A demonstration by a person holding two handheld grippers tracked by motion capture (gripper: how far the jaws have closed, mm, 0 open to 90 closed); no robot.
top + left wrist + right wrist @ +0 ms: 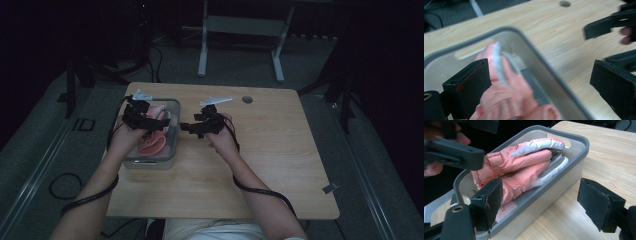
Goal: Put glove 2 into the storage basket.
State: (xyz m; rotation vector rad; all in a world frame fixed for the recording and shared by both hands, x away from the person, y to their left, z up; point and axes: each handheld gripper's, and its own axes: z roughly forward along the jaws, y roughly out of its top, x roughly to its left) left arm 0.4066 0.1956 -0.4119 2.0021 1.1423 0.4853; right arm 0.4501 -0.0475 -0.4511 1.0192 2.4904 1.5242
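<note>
A grey plastic bin [176, 136] stands at the left of the wooden table, with a pair of pink and white gloves [152, 144] lying inside. My left gripper [149, 120] hovers over the bin, open. In the left gripper view the gloves [506, 92] lie between the spread jaws of the left gripper [540, 87], near the left one. My right gripper [194, 127] is just right of the bin, open and pointing at its side. The right gripper view shows the gloves [524, 167] in the bin [574, 157], beyond the empty right gripper [546, 205].
A round hole [247, 99] sits near the table's far edge. The table's right half [280, 145] is bare wood. A white frame [240, 30] stands on the floor behind. Cables trail from both grippers off the table's front.
</note>
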